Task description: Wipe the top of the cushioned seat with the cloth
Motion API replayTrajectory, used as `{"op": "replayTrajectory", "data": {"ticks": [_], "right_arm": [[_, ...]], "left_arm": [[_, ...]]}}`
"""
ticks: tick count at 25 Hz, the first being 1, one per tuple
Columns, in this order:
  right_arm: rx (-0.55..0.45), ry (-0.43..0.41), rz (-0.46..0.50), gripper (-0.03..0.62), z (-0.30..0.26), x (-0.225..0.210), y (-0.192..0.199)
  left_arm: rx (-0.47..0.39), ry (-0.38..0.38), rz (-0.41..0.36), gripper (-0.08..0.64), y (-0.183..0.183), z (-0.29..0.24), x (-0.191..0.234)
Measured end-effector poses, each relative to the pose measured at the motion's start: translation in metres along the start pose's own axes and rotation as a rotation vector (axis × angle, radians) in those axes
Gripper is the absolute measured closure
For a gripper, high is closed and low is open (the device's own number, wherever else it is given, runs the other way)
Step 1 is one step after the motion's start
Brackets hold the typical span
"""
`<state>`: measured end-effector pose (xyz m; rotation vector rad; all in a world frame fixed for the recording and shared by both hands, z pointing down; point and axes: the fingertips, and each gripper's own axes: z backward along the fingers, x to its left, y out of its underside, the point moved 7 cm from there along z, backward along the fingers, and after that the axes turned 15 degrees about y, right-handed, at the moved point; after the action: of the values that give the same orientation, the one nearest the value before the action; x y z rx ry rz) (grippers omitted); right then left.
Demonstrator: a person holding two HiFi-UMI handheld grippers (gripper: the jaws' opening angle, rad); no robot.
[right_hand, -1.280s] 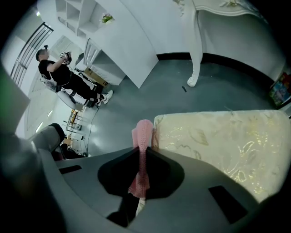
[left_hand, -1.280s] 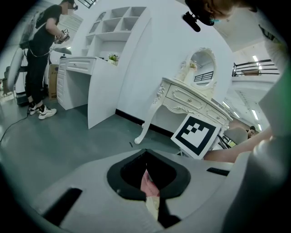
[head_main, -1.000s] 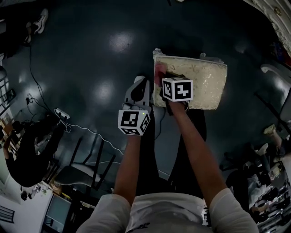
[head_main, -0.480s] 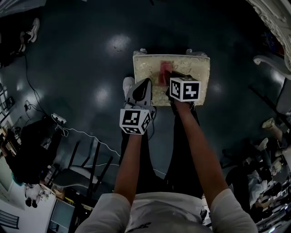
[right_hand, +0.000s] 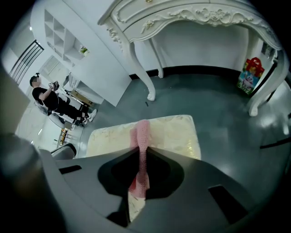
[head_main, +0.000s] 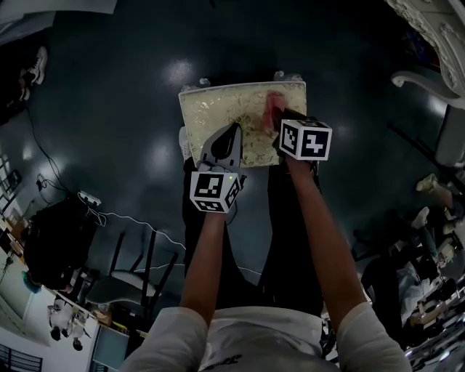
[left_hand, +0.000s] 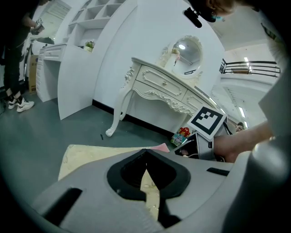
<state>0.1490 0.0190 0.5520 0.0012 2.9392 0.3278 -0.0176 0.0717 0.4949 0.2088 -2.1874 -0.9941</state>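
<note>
Nearest, the left gripper [head_main: 232, 129] hangs over the seat's 6 o'clock edge, its jaws together on nothing. Just past it, toward 1 o'clock, the right gripper [head_main: 279, 116] is clamped on the pink cloth [head_main: 274, 102], which lies on the cushioned seat [head_main: 218, 109] near its 2 o'clock corner. Wiping looks under way — the next move likely calls for dragging the cloth toward 9 o'clock, pressed flat. Beyond stands a white dressing table [right_hand: 191, 13].

The cloth [head_main: 275, 107] is pink, the seat [head_main: 218, 120] cream with a faint floral pattern, the floor [head_main: 109, 109] dark.
</note>
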Motion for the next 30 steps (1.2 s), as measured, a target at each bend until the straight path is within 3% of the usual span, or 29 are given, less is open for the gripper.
{"op": "replayTrajectory", "data": {"ticks": [6,12,18,22,25,30], "right_arm": [[-0.065,0.104,-0.020,0.566,0.013,-0.051,-0.005],[-0.049,0.167,-0.043,0.566,0.006,-0.086,-0.005],[-0.027,0.235,-0.007,0.568,-0.003,-0.093,-0.006],[-0.050,0.258,-0.042,0.568,0.008,-0.087,-0.008],[-0.108,0.169,-0.073,0.566,0.027,-0.053,-0.012],[-0.062,-0.116,-0.035,0.566,0.029,0.058,0.004]], "left_arm": [[0.010,0.032,0.004,0.547,0.006,-0.026,-0.023],[0.016,0.035,0.006,0.547,0.009,-0.032,-0.024],[0.009,0.023,0.007,0.546,0.008,-0.019,-0.015],[-0.008,0.006,0.016,0.547,0.005,0.000,-0.005],[-0.022,-0.015,0.013,0.546,0.001,0.019,0.008],[-0.059,-0.083,0.016,0.546,-0.011,0.064,0.046]]}}
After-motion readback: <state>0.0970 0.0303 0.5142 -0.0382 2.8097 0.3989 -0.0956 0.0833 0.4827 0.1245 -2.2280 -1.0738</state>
